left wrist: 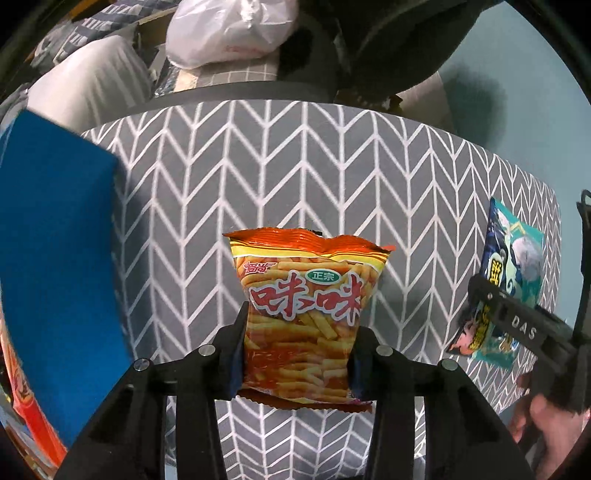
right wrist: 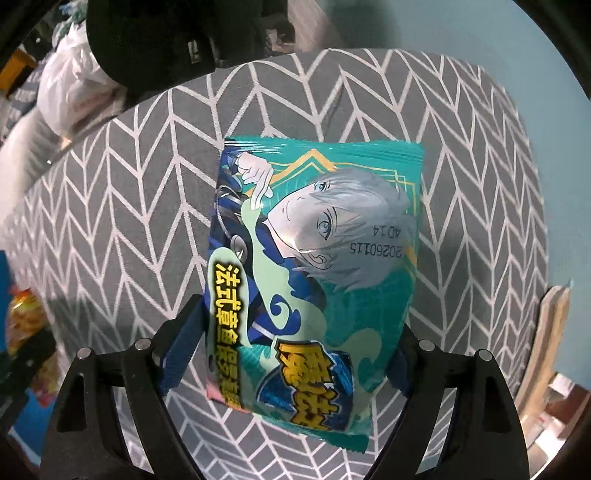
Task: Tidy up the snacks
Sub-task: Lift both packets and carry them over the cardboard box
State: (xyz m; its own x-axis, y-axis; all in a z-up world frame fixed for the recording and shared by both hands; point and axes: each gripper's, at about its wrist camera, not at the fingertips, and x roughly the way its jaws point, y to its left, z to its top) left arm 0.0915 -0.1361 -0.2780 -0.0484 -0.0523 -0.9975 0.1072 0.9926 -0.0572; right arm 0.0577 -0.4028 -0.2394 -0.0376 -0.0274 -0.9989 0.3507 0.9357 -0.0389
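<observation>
Nearest in the left wrist view, the left gripper (left wrist: pixel 295 354) is pinching an orange snack bag (left wrist: pixel 301 317) by its lower half, one dark finger pressed against each side edge, so the bag stands upright between the fingers with its crimped top pointing away from the claw. Under and beyond the bag spreads a grey cloth with a white chevron pattern (left wrist: pixel 295 166). To the left of the claw, close by, rises the blue wall of a box (left wrist: pixel 55 258), with a strip of orange-red packaging showing at its lower edge. Off to the right of the claw, the right gripper (left wrist: pixel 476 306) appears from the side, clamped on a teal snack bag (left wrist: pixel 517 254), with part of the person's hand (left wrist: pixel 546 417) behind it. In the right wrist view, the right gripper (right wrist: pixel 295 354) pinches that teal snack bag (right wrist: pixel 317 258) at its lower sides; the bag carries a cartoon figure and extends ahead of the fingers over the chevron cloth (right wrist: pixel 129 221). Far left of this claw, a blurred glimpse of orange packaging sits at the frame edge. Beyond the cloth, in the background, lie a white plastic bag (left wrist: pixel 229 33) and dark shapes that cannot be made out.
</observation>
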